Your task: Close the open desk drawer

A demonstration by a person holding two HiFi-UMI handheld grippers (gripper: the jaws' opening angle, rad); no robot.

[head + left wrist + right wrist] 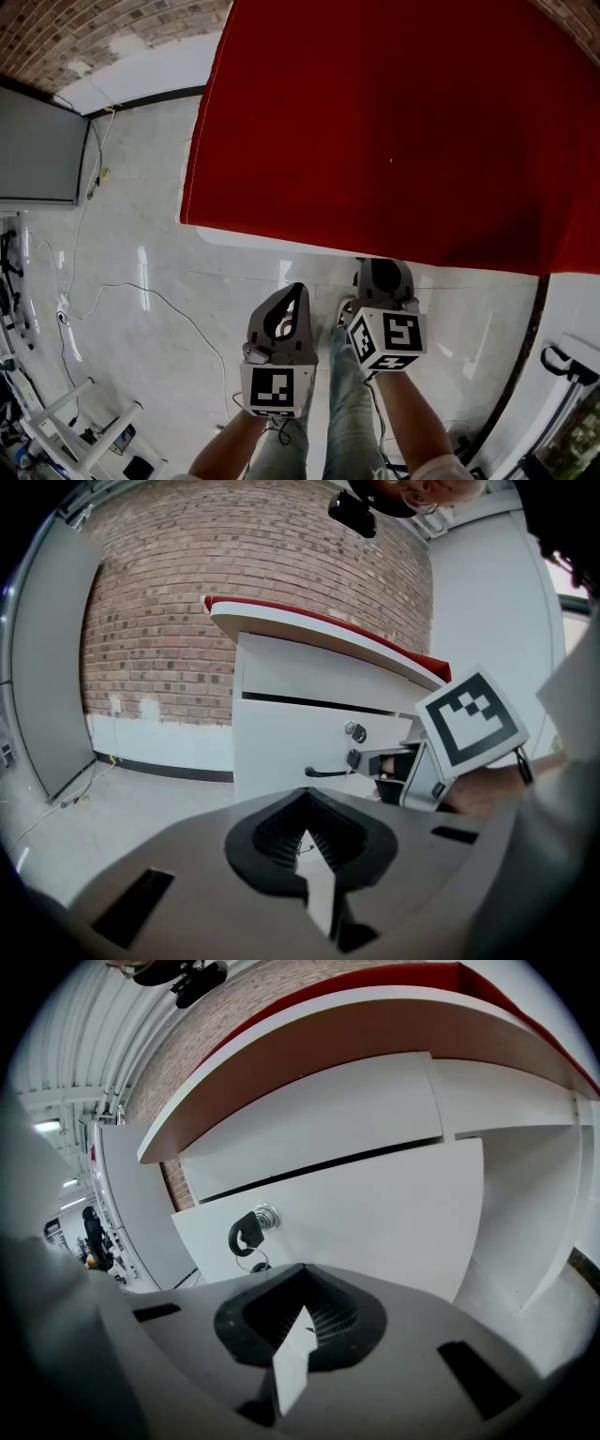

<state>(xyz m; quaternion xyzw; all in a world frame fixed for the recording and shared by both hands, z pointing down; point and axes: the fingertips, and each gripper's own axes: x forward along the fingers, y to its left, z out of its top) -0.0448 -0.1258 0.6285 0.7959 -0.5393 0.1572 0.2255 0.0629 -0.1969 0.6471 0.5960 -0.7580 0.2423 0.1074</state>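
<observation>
The drawer front (375, 1213) sits just under the red desk top (394, 122). From the left gripper view it looks level, or very nearly level, with the white panel above it, and only a thin dark seam divides the two. I judge that the closing is nearly done or already done. No view shows clearly whether a last bit of travel remains, so what is left for you is one firm press to seat it and then a clean withdrawal. Your right gripper (382, 275) is pushed in against the drawer front with its nose tucked below the desk's white edge. It comes in close beside the black handle (328, 772) and just below the lock with its key (251, 1229). Its tongs are pressed together with only a sliver of light between them, and they pinch nothing. Your forearm runs nearly straight toward the drawer front, with the marker cube facing up at you. Your left gripper (289, 305) hangs back from the drawer front, off to its left side and clear of it, and is angled to look across at the handle. Its tongs are likewise brought together on nothing. Press with the closed nose flat, away from the key, so that it does not skid off the smooth panel.
</observation>
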